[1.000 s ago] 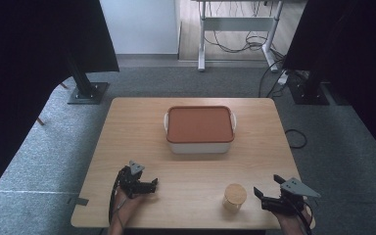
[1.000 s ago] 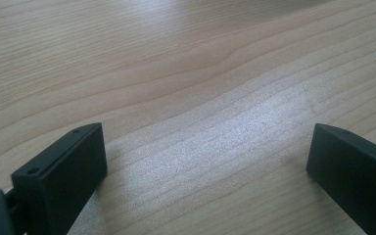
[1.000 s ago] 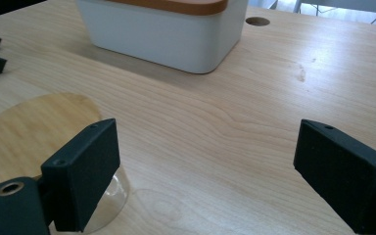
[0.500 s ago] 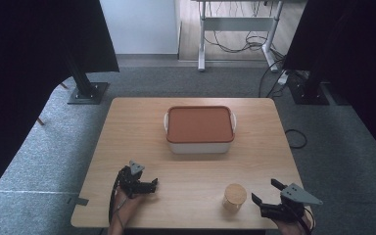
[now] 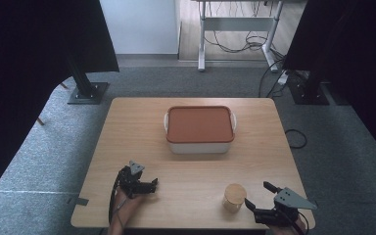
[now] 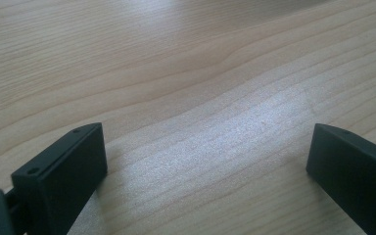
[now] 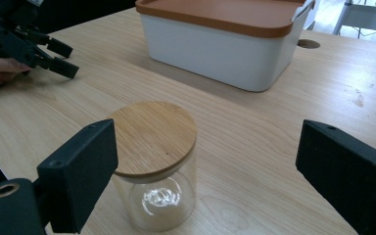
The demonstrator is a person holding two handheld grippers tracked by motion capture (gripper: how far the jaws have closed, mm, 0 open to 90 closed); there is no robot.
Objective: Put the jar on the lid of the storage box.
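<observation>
At the bottom right of the high view the right claw hangs over the near edge of the pale wooden bench, its jaws spread wide and gripping nothing. Just beside it, toward the frame's centre, stands the small clear glass jar with a round bamboo lid. In the right gripper view that jar sits low and left of centre, close against the left jaw and not centred in the gap; it looks empty, and I cannot tell whether the jaw touches it.

The step in hand seems to be reaching for the jar. To do it well, the claw should shift toward the jar until the glass body lies midway between the jaws, then come level and close on the wall below the lid, not on the lid itself, which may simply lift off. Glass is slick, so a square, firm closing matters.

At the bottom left of the high view the left claw rests low over bare wood, jaws apart and empty.

Farther back, mid-frame, sits the white rectangular box with a terracotta lid, well apart from both.
</observation>
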